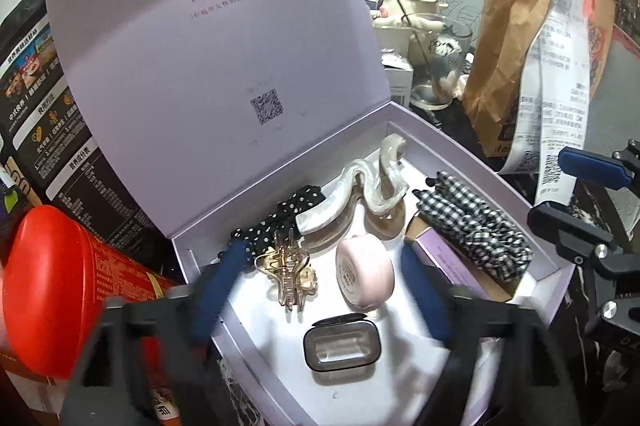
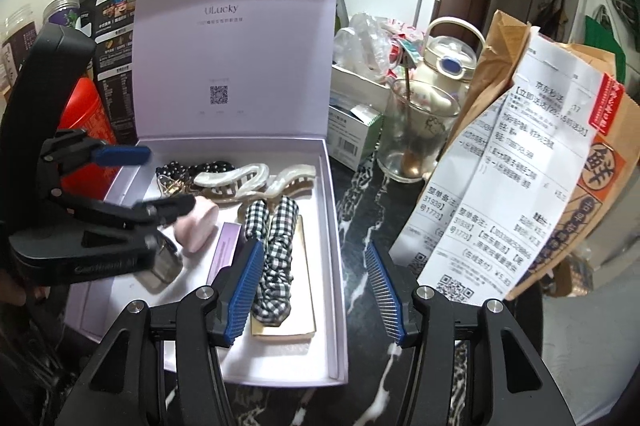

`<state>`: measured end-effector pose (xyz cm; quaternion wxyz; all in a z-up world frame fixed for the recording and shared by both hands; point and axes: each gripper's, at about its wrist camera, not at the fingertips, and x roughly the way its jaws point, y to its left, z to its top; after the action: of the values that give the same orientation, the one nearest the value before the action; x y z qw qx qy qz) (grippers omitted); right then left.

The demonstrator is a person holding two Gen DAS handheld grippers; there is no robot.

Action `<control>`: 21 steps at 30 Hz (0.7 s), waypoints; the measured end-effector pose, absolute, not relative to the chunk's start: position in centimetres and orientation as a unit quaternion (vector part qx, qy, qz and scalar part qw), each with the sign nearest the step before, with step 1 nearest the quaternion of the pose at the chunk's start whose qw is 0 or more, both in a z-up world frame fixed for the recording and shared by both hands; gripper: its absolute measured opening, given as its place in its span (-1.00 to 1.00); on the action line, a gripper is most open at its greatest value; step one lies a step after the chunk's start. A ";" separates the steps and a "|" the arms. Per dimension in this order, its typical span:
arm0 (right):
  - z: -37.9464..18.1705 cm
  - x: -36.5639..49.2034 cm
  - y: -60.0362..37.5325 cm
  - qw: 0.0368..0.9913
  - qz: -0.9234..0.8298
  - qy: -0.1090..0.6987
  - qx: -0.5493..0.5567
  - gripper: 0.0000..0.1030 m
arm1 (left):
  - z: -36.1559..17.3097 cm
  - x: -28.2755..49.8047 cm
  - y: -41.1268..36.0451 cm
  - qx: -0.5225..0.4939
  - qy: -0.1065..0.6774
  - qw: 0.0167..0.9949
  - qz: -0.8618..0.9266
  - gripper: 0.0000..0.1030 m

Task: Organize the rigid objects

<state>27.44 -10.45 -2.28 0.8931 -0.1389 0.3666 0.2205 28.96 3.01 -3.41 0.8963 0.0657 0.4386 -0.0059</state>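
Note:
A lilac gift box (image 1: pixel 472 158) lies open with its lid upright. Inside are two pearl-white hair claws (image 1: pixel 372 186), a gold claw clip (image 1: pixel 286 266), a polka-dot scrunchie (image 1: pixel 276 222), a gingham scrunchie (image 1: pixel 476 226), a pink round case (image 1: pixel 366 274) and a dark-rimmed clear case (image 1: pixel 340 346). My left gripper (image 1: pixel 320 292) hangs open over the box, its pads either side of the gold clip and pink case, touching neither. My right gripper (image 2: pixel 314 288) is open above the box's right wall (image 2: pixel 334 226), the gingham scrunchie (image 2: pixel 276 258) just inside its left finger.
A red canister (image 1: pixel 52 298) and a black printed carton (image 1: pixel 48 98) stand left of the box. Right of it are a glass with a spoon (image 2: pixel 416 142), a cream bottle (image 2: pixel 448 62) and a brown paper bag with long receipts (image 2: pixel 520 162). The tabletop (image 2: pixel 372 194) is black marble.

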 end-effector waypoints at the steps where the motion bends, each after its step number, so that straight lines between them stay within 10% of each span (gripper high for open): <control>1: -2.2 27.3 -10.4 0.893 0.220 0.366 -0.140 0.05 | -3.1 28.7 3.0 0.063 0.436 0.897 -0.012 0.86; 21: 3.7 22.6 -11.4 0.924 0.186 0.300 -0.147 0.89 | 5.7 21.8 3.4 0.056 0.353 0.934 0.013 0.93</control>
<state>22.60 -11.45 3.74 0.9239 -0.1473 0.3001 0.1859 21.81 3.36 5.73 0.9340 0.0559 0.3526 0.0130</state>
